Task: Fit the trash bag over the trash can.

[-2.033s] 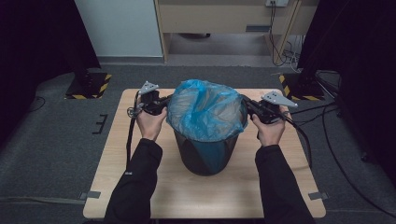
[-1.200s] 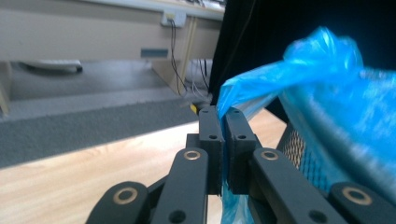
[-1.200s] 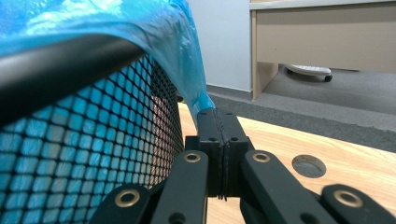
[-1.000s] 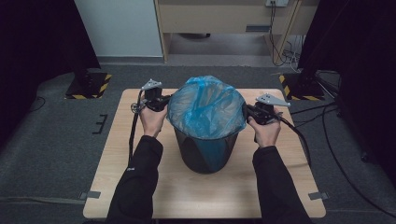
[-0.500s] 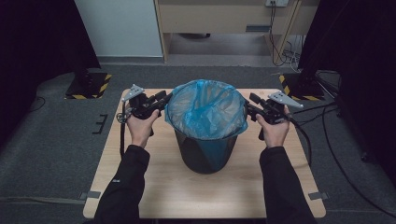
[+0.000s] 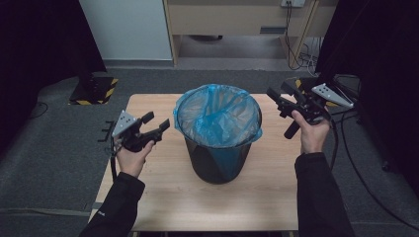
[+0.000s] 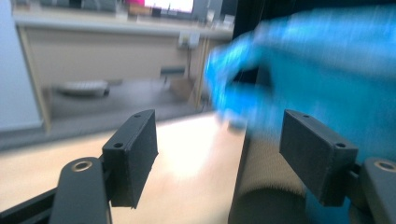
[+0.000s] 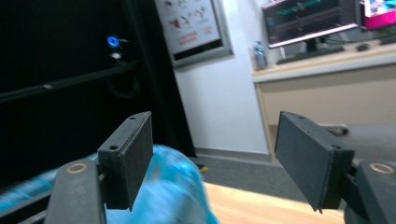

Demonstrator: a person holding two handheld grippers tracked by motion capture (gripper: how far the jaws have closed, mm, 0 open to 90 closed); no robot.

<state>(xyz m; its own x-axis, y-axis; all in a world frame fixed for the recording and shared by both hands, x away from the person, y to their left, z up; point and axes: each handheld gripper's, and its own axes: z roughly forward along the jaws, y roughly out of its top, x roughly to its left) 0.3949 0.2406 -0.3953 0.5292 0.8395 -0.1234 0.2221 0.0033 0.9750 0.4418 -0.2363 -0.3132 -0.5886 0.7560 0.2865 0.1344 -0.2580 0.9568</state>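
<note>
A black bin [image 6: 217, 160] stands mid-table, lined with a blue bag [image 6: 217, 116] whose rim is folded over the bin's edge. My left gripper [image 6: 157, 121] hovers left of the bin, apart from it and pointing at it. Its jaws have just been opening and hold nothing. In the left gripper view the open left gripper [image 7: 219, 140] faces the blurred bag [image 7: 322, 70] and bin wall [image 7: 264, 186]. My right gripper [image 6: 276, 101] is raised right of the bin. Its jaws have also just been opening, and nothing is between them. The right gripper view shows the open right gripper [image 8: 217, 140] above the bag [image 8: 173, 186].
The wooden table [image 6: 163, 192] has bare surface around the bin. Cables [image 6: 346, 148] trail off its right side. A desk [image 6: 237, 19] and a white panel [image 6: 128, 29] stand beyond the far edge, and dark curtains hang on both sides.
Both grippers have let go of the bag's rim and opened. The left hand drew away leftward and nearer to me. The right hand rose and moved out to the right.
</note>
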